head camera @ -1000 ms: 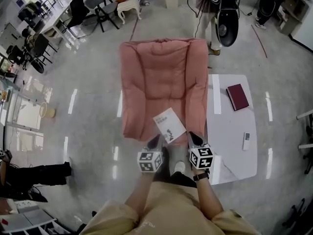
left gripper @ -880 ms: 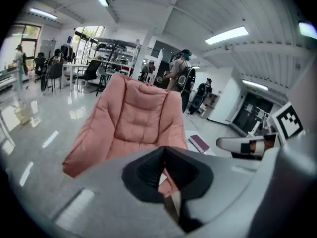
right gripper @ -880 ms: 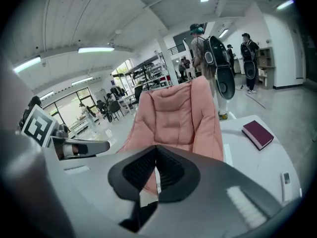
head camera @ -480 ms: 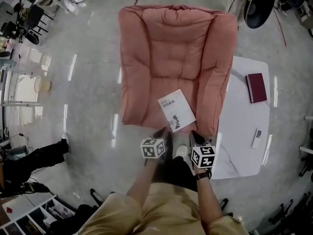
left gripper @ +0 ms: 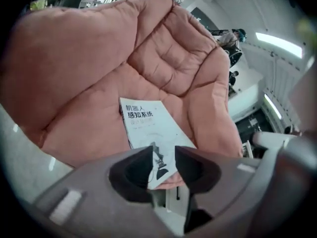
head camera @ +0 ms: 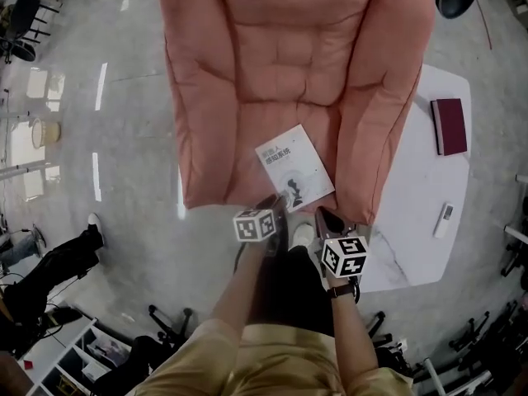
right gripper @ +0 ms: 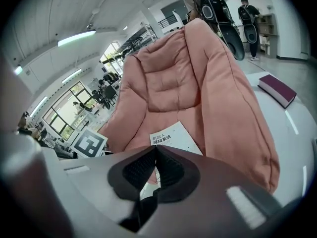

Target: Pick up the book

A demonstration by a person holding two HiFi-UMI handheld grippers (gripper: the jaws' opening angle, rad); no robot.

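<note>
Left claw [left gripper: 163, 152] lowered toward book [head camera: 294, 169] near seat [head camera: 239, 139] edge, just opening, empty, right claw [right gripper: 155, 151] lowered, closed.

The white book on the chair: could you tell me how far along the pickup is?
Done: both grippers close to the chair. In hand: on the left gripper the fingers have just been opening, not yet around the book; right gripper shut. Left: grip and lift; it lies flat.
</note>
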